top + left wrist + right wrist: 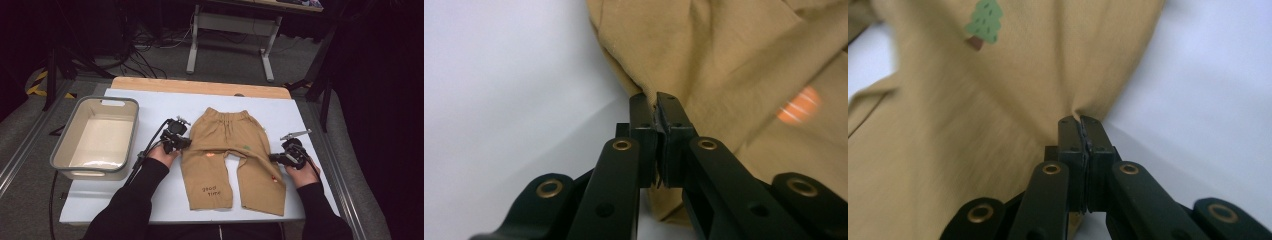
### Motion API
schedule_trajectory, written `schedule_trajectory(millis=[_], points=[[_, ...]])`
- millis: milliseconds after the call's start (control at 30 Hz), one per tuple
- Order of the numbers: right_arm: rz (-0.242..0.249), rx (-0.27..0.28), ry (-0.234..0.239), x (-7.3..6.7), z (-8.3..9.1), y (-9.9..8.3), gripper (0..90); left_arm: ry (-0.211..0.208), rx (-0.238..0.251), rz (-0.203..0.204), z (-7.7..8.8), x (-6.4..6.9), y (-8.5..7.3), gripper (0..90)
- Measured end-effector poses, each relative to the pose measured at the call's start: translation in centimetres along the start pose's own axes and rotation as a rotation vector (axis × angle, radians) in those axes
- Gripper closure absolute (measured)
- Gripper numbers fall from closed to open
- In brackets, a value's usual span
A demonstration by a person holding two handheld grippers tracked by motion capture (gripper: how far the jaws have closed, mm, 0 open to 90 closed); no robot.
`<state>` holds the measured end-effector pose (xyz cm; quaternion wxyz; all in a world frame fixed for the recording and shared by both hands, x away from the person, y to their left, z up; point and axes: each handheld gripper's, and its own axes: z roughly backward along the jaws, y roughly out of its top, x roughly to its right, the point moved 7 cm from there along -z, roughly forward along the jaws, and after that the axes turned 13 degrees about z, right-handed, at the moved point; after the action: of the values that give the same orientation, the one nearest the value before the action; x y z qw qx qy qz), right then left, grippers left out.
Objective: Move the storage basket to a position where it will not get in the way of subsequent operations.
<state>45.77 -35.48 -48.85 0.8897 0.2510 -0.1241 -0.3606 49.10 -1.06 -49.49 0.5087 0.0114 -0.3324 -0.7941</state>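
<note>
Grippers, left (658, 102) and right (1080, 125), each clamped on trousers' (220, 135) side edges

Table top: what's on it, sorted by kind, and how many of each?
Tan trousers: 1
Grey tub: 1
Hand-held grippers: 2, left gripper and right gripper, each pinching a side edge of the trousers
Total: 4

Both forearms are reaching in from the near edge, sleeves dark. The left gripper (181, 141) is pointing inward to the right, its fingers (642, 117) pressing together. The right gripper (273, 158) is pointing inward to the left, fingers (1070, 132) likewise clamping together.
</note>
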Motion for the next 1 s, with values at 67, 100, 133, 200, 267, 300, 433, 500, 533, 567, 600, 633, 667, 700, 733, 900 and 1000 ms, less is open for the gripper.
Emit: schedule_trajectory(millis=[67, 100, 133, 200, 267, 300, 433, 500, 533, 567, 600, 633, 667, 700, 733, 900, 1000], points=[[0.01, 0.002, 0.022, -0.3, 0.8, -0.5, 86.8, 0.011, 0.029, -0.033, 0.5, 0.2, 0.1, 85.1], [0.021, 0.019, 0.004, -0.2, 1.2, -0.5, 78.5, 0.036, 0.057, -0.052, 0.6, 0.2, 0.4, 79.6], [0.027, 0.033, -0.038, 0.2, 1.5, -0.2, 67.5, 0.04, 0.08, -0.056, 0.5, 0.1, 0.9, 66.3], [0.014, 0.076, -0.072, 0.9, 1.8, 0.6, 64.9, -0.001, 0.098, -0.028, 0.4, 0.2, 1.9, 58.6], [0.001, 0.129, -0.102, 1.7, 1.7, 1.7, 59.5, 0.0, 0.127, -0.022, 0.1, 0.3, 2.9, 52.9], [-0.003, 0.144, -0.114, 2.2, 1.6, 2.2, 58.7, 0.002, 0.133, -0.021, -0.1, 0.4, 3.3, 50.1], [0.006, 0.181, -0.169, 3.7, 0.6, 4.2, 53.4, 0.028, 0.154, -0.04, -0.9, 0.6, 4.8, 46.4], [0.008, 0.195, -0.187, 4.3, 0.0, 5.0, 52.5, 0.041, 0.155, -0.037, -1.4, 0.5, 5.4, 46.6], [0.007, 0.196, -0.186, 4.5, -0.4, 5.3, 52.4, 0.047, 0.156, -0.034, -1.7, 0.4, 5.7, 47.0], [0.003, 0.196, -0.183, 4.7, -0.8, 5.6, 52.2, 0.043, 0.154, -0.028, -2.0, 0.2, 5.8, 48.1], [0.001, 0.191, -0.184, 4.9, -1.3, 5.9, 51.9, 0.043, 0.156, -0.023, -2.3, 0.1, 6.0, 50.4], [0.003, 0.182, -0.188, 5.0, -1.8, 6.0, 51.4, 0.053, 0.157, -0.023, -2.6, -0.2, 6.0, 51.8], [0.007, 0.174, -0.186, 5.1, -2.3, 6.2, 50.8, 0.061, 0.154, -0.02, -2.8, -0.4, 6.1, 52.5], [0.011, 0.169, -0.183, 5.2, -2.8, 6.4, 50.2, 0.059, 0.152, -0.013, -3.1, -0.6, 6.0, 54.3], [0.014, 0.165, -0.181, 5.3, -3.3, 6.5, 50.5, 0.051, 0.142, 0.0, -3.3, -0.7, 6.0, 56.3], [0.033, 0.138, -0.15, 4.8, -5.1, 7.0, 61.2, 0.064, 0.107, -0.002, -4.3, -0.9, 5.5, 74.3], [0.069, 0.116, -0.141, 4.0, -4.9, 7.5, 83.0, 0.065, 0.109, -0.012, -3.8, -0.6, 5.7, 86.8]])
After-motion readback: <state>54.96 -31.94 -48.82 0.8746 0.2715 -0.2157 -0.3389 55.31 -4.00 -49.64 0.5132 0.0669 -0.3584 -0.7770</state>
